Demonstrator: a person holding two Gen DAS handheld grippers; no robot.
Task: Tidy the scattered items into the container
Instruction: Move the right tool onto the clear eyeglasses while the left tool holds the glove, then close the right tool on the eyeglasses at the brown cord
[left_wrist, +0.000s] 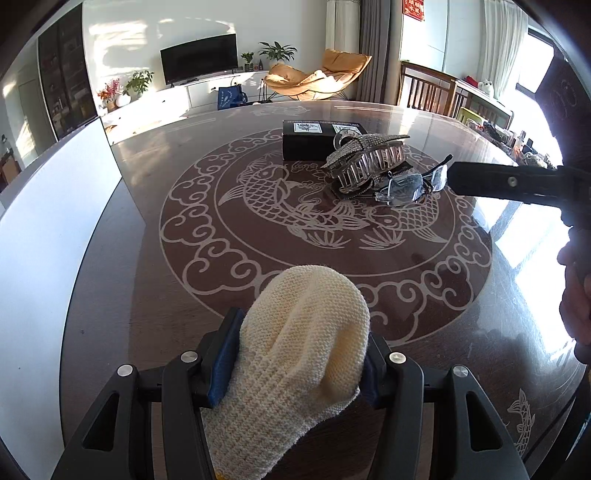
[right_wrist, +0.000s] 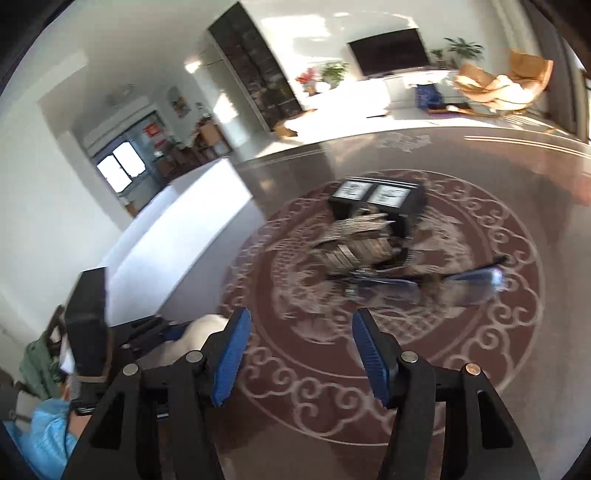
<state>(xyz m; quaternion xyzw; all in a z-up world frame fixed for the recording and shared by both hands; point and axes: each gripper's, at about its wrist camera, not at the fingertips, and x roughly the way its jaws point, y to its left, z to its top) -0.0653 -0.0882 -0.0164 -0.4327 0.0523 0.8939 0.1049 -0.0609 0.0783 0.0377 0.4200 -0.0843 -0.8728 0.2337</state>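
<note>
Currently our left claw (left_wrist: 295, 369) clamps the soft knit glove (left_wrist: 303, 343); right claw (right_wrist: 301, 354) gapes empty near fragile glasses (right_wrist: 417, 290) beside the hair clip (right_wrist: 354, 240). We'd pinch the bridge.

Both tools share one build: matte black plastic linkage arms with triangular cut-outs, joined by round silver pivot screws. The left gripper (left_wrist: 301, 363) carries ribbed blue pads (left_wrist: 223, 363) on the inner faces of its fingers. The right gripper (right_wrist: 301, 356) has the same blue ribbed pads (right_wrist: 232, 360) on black backing, with four silver screws across its linkage. The person wears a light blue sleeve (right_wrist: 44, 435)
</note>
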